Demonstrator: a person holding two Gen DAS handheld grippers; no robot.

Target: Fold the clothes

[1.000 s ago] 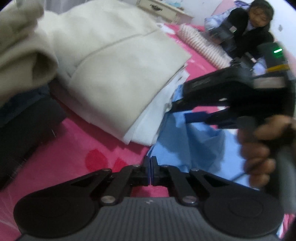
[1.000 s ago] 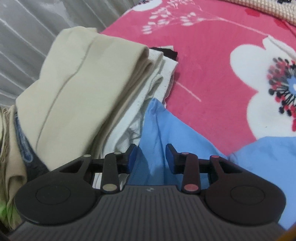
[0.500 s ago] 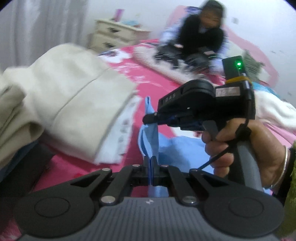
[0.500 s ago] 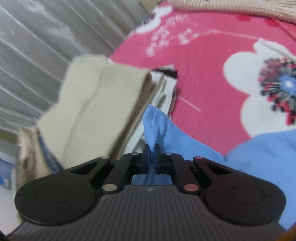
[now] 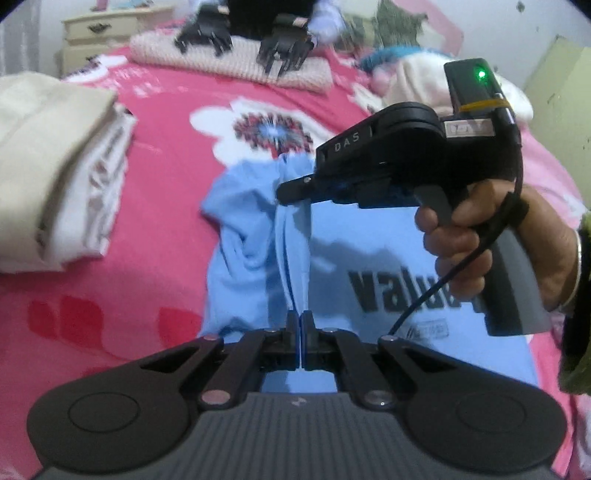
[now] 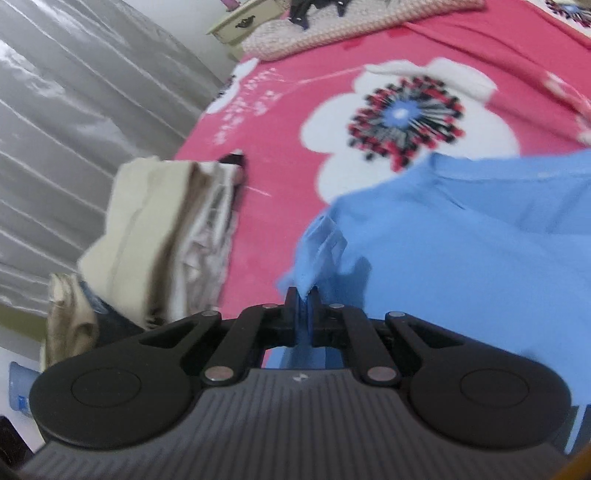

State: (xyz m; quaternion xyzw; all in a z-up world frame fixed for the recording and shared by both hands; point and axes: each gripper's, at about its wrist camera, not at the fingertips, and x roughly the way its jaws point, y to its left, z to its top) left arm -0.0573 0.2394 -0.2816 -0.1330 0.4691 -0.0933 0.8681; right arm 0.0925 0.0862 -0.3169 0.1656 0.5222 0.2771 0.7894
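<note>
A pink bedspread [image 5: 159,221] with large white flowers covers the bed. On it lies a light blue T-shirt [image 5: 369,254] with dark lettering, spread over the right half of the left wrist view, its left edge gathered and lifted off the bed. Beside it, at the left, sits a stack of folded cream and white clothes [image 5: 62,173], apart from the shirt. At the far end a beige knitted blanket [image 5: 236,62] lies across the bed, with a cream nightstand [image 5: 107,26] behind it. The right tongs [image 5: 291,190], held in a person's hand [image 5: 491,236], are clenched on a bunched fold of the T-shirt. The left tongs [image 5: 300,332] are clenched on the same raised edge, nearer the camera.
</note>
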